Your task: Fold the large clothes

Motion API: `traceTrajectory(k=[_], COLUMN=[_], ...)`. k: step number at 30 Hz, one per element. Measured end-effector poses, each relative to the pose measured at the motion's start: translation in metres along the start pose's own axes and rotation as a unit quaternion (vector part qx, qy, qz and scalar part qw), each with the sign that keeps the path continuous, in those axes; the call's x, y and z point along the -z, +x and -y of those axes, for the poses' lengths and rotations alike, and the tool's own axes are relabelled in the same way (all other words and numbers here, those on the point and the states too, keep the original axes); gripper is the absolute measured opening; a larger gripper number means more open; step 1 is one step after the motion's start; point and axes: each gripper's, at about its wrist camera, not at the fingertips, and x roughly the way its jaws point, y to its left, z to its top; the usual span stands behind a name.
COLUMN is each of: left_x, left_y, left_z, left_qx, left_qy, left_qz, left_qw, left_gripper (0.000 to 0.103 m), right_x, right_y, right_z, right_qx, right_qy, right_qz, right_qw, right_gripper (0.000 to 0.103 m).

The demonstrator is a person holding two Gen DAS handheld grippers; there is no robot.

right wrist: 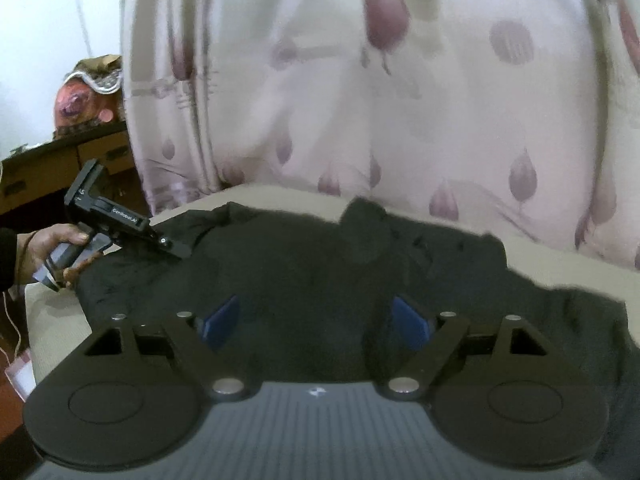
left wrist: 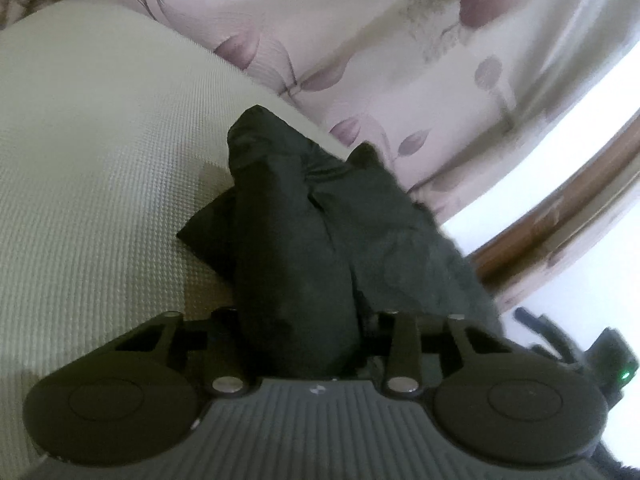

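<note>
On the bed [left wrist: 100, 152], the left claw [left wrist: 300, 320] clamps the black garment [left wrist: 304, 220]; the right claw [right wrist: 316, 320] hovers apart above it.

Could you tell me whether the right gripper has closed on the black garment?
No, the right gripper has its blue pads standing apart above the black garment, with no cloth pinched between them.

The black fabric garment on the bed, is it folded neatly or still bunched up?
Bunched up: the black fabric garment lies rumpled in uneven lumps across the cream textured bed cover.
</note>
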Motion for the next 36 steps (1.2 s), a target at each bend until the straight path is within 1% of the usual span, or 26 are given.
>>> traceTrajectory(k=[1,2,4,7,8,9,11,13,14,15,18,22,25,36], left_x=[0.001,0.002,0.003,0.002,0.000,-0.001,-0.003,-0.002,0.000,0.001,0.002,0.003,0.004,0.007], left_y=[-0.003,-0.007,-0.010,-0.010,-0.009,-0.008,-0.005,-0.004,-0.004,-0.003,-0.001,0.000,0.002,0.005], left_z=[0.001,0.001,0.002,0.000,0.002,0.004,0.009,0.017,0.021,0.026,0.034,0.045,0.054,0.066], left_qx=[0.004,0.006,0.004,0.002,-0.001,-0.007,-0.027,-0.058,-0.072,-0.082,-0.109,-0.141,-0.164,-0.192], left_qy=[0.000,0.001,0.003,0.003,0.012,0.020,0.031,0.053,0.064,0.073,0.084,0.103,0.127,0.154], left_qz=[0.001,0.000,-0.006,-0.019,-0.023,-0.026,-0.033,-0.035,-0.033,-0.033,-0.032,-0.035,-0.037,-0.038], left_qw=[1.0000,1.0000,1.0000,0.9998,0.9997,0.9994,0.9986,0.9963,0.9948,0.9934,0.9900,0.9840,0.9776,0.9684], left_gripper=[0.036,0.036,0.036,0.036,0.036,0.039,0.043,0.051,0.052,0.052,0.052,0.052,0.052,0.053], right_x=[-0.003,-0.005,-0.007,-0.014,-0.016,-0.019,-0.021,-0.018,-0.014,-0.010,-0.001,0.005,0.008,0.006], right_y=[0.004,0.009,0.016,0.032,0.036,0.043,0.058,0.075,0.084,0.091,0.103,0.104,0.104,0.105], right_z=[-0.004,-0.008,-0.014,-0.022,-0.024,-0.023,-0.021,-0.020,-0.017,-0.016,-0.014,-0.014,-0.014,-0.013], right_qx=[0.013,0.021,0.011,0.006,0.004,0.005,0.019,0.033,0.029,0.025,0.017,0.016,0.018,0.019], right_qy=[-0.018,-0.034,-0.052,-0.074,-0.079,-0.082,-0.093,-0.110,-0.107,-0.102,-0.085,-0.075,-0.074,-0.071], right_qz=[-0.011,-0.020,-0.024,-0.035,-0.035,-0.040,-0.057,-0.085,-0.105,-0.115,-0.136,-0.134,-0.132,-0.130], right_qw=[1.000,0.999,0.998,0.997,0.996,0.996,0.994,0.990,0.988,0.988,0.987,0.988,0.988,0.989], right_gripper=[0.039,0.030,0.030,0.030,0.030,0.030,0.030,0.030,0.030,0.030,0.029,0.029,0.029,0.029])
